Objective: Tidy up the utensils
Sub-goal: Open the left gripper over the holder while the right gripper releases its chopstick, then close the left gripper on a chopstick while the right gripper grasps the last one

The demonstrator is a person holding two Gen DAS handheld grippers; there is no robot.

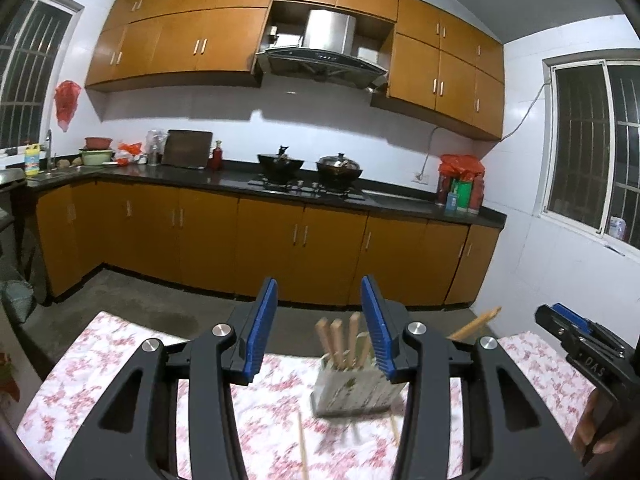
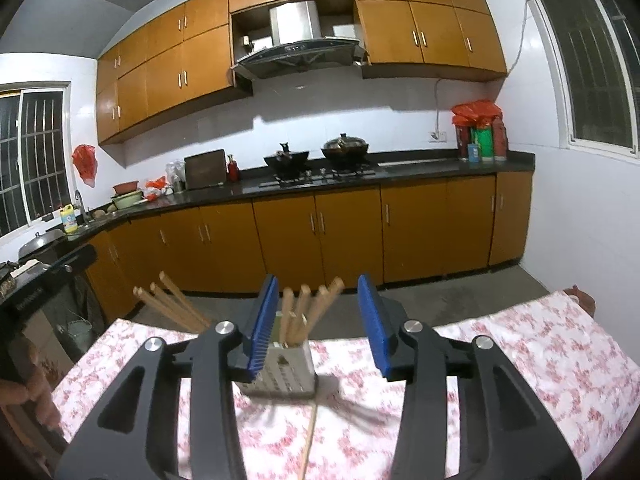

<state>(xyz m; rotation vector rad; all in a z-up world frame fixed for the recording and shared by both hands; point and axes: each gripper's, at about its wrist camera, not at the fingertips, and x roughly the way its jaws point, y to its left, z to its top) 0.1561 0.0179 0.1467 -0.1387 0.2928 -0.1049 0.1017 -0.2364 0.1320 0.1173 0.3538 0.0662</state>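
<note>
A white slotted utensil holder [image 1: 352, 386] [image 2: 282, 372] stands on the floral tablecloth and holds several wooden chopsticks [image 1: 340, 338] [image 2: 306, 312]. Loose chopsticks [image 1: 302, 446] [image 2: 309, 436] lie on the cloth in front of it. My left gripper [image 1: 320, 336] is open and empty, above and just behind the holder. My right gripper [image 2: 318, 328] is open and empty, with the holder below its left finger. More chopsticks [image 2: 172, 306] lean up at the left in the right wrist view; what holds them is hidden. One chopstick [image 1: 476, 322] sticks up at the right in the left wrist view.
The table with the floral cloth [image 1: 100, 360] [image 2: 540, 352] ends toward the kitchen floor. Orange cabinets and a black counter [image 1: 224, 178] with two woks [image 1: 280, 164] stand beyond. The right gripper's body [image 1: 584, 344] shows at the right edge.
</note>
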